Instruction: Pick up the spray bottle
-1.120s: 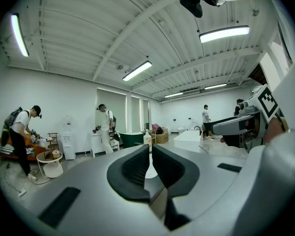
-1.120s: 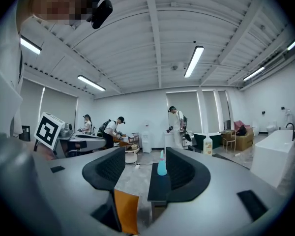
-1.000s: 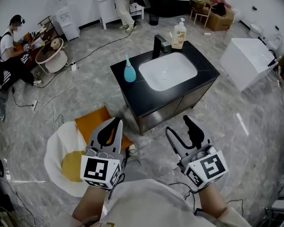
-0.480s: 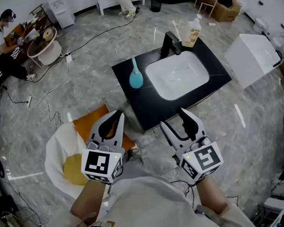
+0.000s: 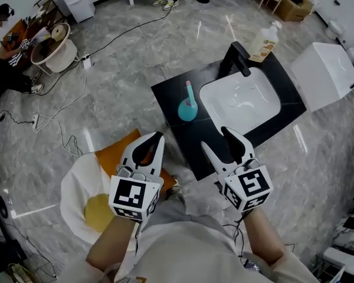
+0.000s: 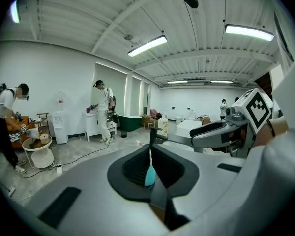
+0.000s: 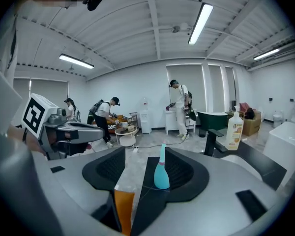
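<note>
The spray bottle [image 5: 187,107] is teal with a thin neck and stands upright on the black vanity top [image 5: 168,99], left of the white basin [image 5: 241,105]. My left gripper [image 5: 151,141] is open and empty, short of the counter's near left corner. My right gripper [image 5: 217,140] is open too, over the counter's front edge. In the left gripper view the bottle [image 6: 150,171] shows far off in the gap between the jaws. The right gripper view also frames the bottle [image 7: 161,173] between its jaws, well ahead of them.
A black faucet [image 5: 236,58] and a soap bottle [image 5: 264,40] stand at the back of the basin. A white box [image 5: 327,69] is to the right. An orange cushion [image 5: 115,152] and a white mat [image 5: 74,187] lie on the floor left of me, with cables [image 5: 65,111] beyond.
The vanity and bottle have come closer and now sit just ahead of both grippers. Both grippers stay open and empty.
</note>
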The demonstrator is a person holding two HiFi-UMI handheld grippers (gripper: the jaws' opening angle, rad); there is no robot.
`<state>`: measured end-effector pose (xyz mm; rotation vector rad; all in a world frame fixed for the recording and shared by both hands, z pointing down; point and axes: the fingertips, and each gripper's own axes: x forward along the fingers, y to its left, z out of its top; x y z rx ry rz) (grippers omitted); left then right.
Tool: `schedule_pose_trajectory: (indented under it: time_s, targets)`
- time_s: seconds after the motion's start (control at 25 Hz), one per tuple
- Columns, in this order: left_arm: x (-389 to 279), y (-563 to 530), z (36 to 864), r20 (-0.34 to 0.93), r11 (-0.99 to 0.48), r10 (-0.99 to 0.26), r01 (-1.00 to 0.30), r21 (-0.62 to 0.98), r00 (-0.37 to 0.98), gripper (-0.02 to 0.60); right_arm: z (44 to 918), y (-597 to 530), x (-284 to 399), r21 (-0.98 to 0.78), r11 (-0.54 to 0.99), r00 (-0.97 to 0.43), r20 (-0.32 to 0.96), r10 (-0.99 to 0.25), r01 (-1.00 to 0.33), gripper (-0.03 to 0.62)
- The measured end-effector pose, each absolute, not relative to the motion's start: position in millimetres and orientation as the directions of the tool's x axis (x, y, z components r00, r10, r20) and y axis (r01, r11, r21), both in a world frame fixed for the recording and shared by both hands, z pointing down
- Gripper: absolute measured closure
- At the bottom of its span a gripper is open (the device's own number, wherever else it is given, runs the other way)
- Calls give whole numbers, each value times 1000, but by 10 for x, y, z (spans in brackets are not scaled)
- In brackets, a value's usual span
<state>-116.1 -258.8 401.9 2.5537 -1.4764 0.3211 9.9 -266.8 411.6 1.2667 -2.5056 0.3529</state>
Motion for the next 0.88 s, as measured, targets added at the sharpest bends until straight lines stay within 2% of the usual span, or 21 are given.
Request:
schedule_pose_trajectory:
  time_s: [0.28, 0.48, 0.68, 0.88]
  targets:
    - [-1234, -2998, 4102, 267, -518, -818, -854, 45, 510, 552, 4565, -3140, -38, -138, 534, -535, 438, -723, -834, 326]
    - [-1314, -3218, 4361, 294, -476, -828, -875, 83, 478, 552, 4771, -3395, -117, -116, 550, -536, 457, -709, -827, 326]
    - [-1242, -3366, 4643, 340, -482, -818, -875, 36, 465, 552, 4970, -3617, -164, -105, 571, -546, 473, -692, -814, 326]
    - [-1220, -3482, 4952, 379, -463, -810, -885, 59, 449, 552, 5278, -3811, -179, -41, 593, -527, 511, -679, -804, 325]
